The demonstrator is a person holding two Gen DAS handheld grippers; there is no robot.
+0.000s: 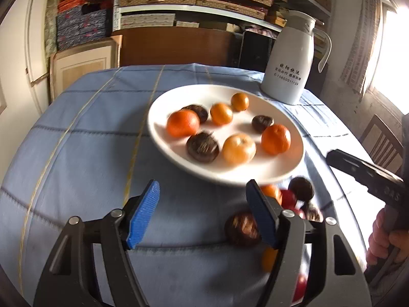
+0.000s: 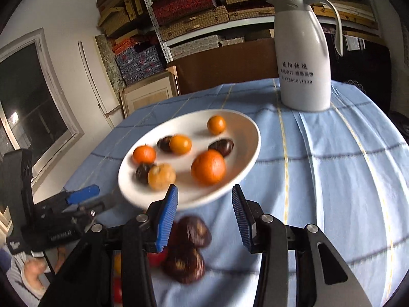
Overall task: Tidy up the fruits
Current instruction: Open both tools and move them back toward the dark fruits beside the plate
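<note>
Left gripper [image 1: 203, 212]: blue-padded jaws stand wide apart with nothing between them; it hangs over the cloth just short of the plate's near rim. In the right wrist view it shows at the left edge [image 2: 83, 194], pointing toward the plate.

Cloth [image 1: 84, 138]: light blue with dark and yellow lines, spread over the table.

Plate [image 1: 255, 174]: white, oval, near the middle of the cloth. It carries five orange fruits and three dark brown ones.

Fruit on plate: a big orange [image 1: 182, 123] sits at the left, touching a dark fruit [image 1: 198, 112] behind it; two smaller oranges [image 1: 221, 113] lie toward the far rim; a dark fruit [image 1: 202, 147] and a pale orange [image 1: 239, 148] sit side by side near the front; another orange [image 1: 276, 138] sits at the right with a small dark fruit [image 1: 262, 123] just behind it.

Loose fruit: a heap of dark [image 2: 193, 230], red [image 2: 157, 257] and orange pieces lies on the cloth just off the plate's near rim, blurred, partly hidden by the fingers of both grippers.

Right gripper [image 2: 205, 217]: jaws wide apart, holding nothing, poised above the heap; a dark fruit [image 2: 184, 266] lies low in the gap, untouched.

Jug [image 1: 291, 58]: white, with handle and printed lettering, upright at the cloth's far right, apart from the plate.
</note>
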